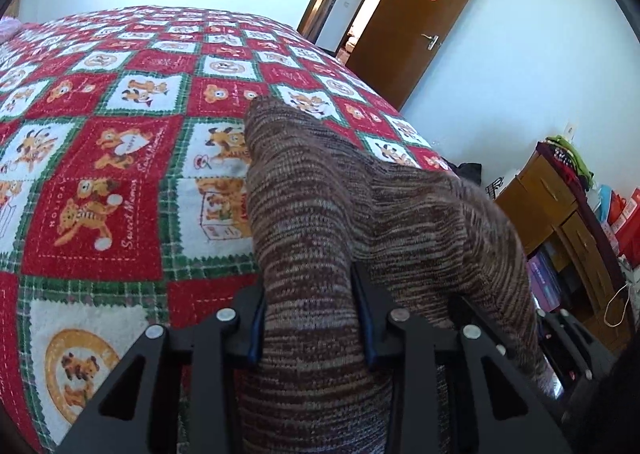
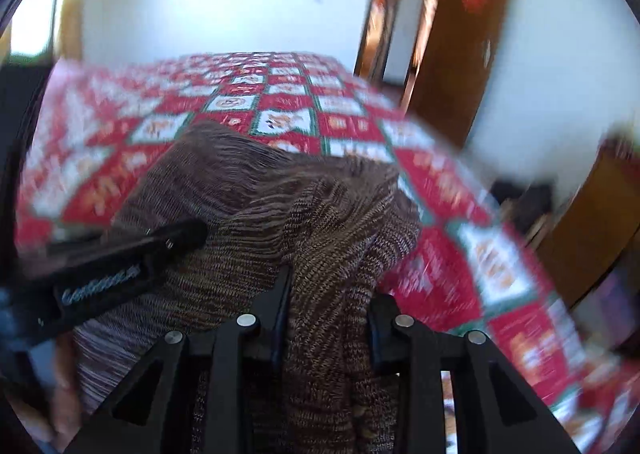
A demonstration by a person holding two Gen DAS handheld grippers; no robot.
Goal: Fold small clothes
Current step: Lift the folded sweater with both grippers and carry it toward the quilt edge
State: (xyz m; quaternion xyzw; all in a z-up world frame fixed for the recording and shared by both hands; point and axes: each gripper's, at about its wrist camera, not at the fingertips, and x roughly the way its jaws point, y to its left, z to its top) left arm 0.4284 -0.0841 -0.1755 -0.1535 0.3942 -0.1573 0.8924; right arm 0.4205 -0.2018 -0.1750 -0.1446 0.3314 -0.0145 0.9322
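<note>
At the bottom centre of the frame the left gripper (image 1: 312,318) has its two black fingers (image 1: 366,318) pressed against a fold of brown striped knit garment (image 1: 340,214), which rises between them and drapes toward the right. Behind it, filling the left and centre, lies a bed (image 1: 100,182) under a red, white and green cartoon-patch blanket. A brown door (image 1: 416,26) stands open at upper right; a wooden cabinet (image 1: 560,206) stands at the right edge.

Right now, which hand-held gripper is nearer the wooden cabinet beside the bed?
Right. The right hand-held gripper grips the knit sweater on the side towards the cabinet; the left hand-held gripper grips it farther over the bed.
</note>
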